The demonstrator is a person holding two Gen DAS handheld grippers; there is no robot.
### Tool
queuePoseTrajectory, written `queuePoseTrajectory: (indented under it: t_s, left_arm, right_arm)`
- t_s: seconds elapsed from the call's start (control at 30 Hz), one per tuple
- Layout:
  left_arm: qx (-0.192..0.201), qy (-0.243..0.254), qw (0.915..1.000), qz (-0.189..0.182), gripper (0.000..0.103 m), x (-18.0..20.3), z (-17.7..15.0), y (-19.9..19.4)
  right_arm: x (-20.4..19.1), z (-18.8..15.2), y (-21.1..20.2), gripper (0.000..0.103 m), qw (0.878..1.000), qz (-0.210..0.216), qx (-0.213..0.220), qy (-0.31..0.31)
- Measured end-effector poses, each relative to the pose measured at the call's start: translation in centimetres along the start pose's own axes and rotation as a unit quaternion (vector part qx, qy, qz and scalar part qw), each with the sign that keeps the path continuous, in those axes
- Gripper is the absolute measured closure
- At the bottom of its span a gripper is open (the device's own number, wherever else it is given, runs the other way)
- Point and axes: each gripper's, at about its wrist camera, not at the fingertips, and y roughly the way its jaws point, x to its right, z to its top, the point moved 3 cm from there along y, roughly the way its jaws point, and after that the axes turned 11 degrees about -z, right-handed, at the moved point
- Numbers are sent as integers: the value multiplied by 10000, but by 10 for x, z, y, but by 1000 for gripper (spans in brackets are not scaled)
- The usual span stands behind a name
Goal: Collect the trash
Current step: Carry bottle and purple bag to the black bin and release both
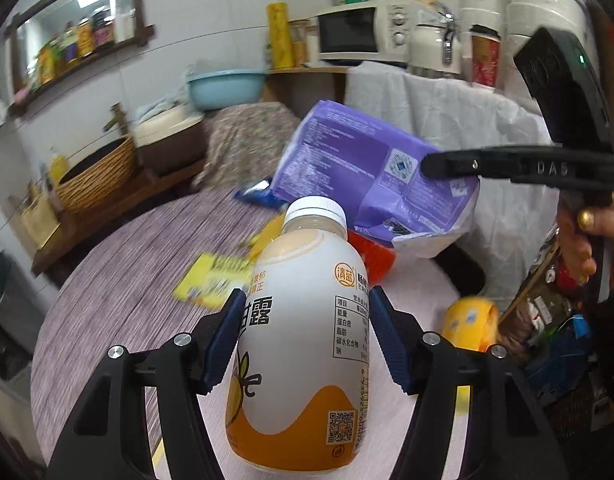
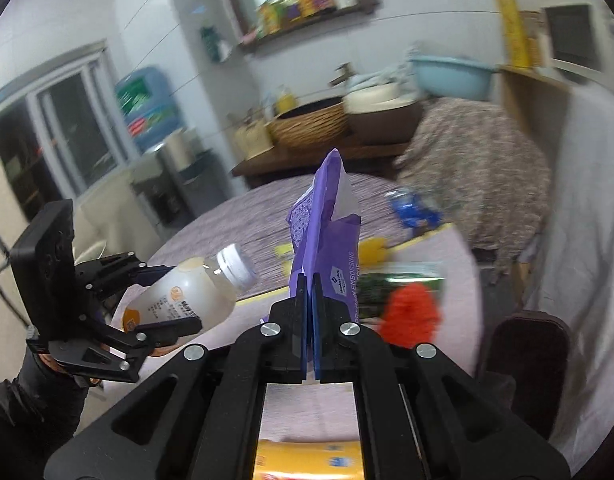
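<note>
Left gripper (image 1: 303,344) is up off the table, blue pads clamped on the waist of the plastic drink bottle (image 1: 303,332), white cap pointing away and tilted toward the right. Over to the right, the right gripper (image 2: 310,280) reaches in level, fingers pinched tight on the edge of the purple wrapper (image 2: 327,236), which hangs in the air above the round table (image 1: 119,280) with its mauve woven cloth. Scattered below: a yellow packet (image 1: 211,280) on the left, an orange-red wrapper (image 2: 411,312) on the right, a blue wrapper (image 2: 413,206) farther off. A wicker basket (image 1: 95,176) sits on the far bench, a microwave (image 1: 363,32) on the shelf.
</note>
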Motion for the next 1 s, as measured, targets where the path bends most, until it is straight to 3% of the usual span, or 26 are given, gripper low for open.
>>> queuePoseTrajectory:
  t_s: [0.2,0.33,0.47,0.63,0.8,1.0]
  left_arm:
    - [-391,432,9962,-653,41,53,60,72]
    - [-807,608,9906,-924,41,89,82,128]
    - [-1256,831,9845,-897,41,121,92,186]
    - [-1846,956,9742,-880,41,147,89,247]
    - [-2658,1186,9540,-722,41,164,69,306]
    - [-3360,1463,9285,-589,41,171,49,352]
  right_arm:
    - [110,-16,-22,101,9912,-964,240,878]
    - [175,-51,-2,101,9793,-1480,-92,1379]
    - [225,-99,36,101,9661,-1671,-616,1869]
    - [268,-167,96,100,9489,-1502,-1179,2513]
    - [289,-214,139,100,9354,-1603,-1387,2832]
    - [299,-235,154,96,9245,-1651,-1557,3062]
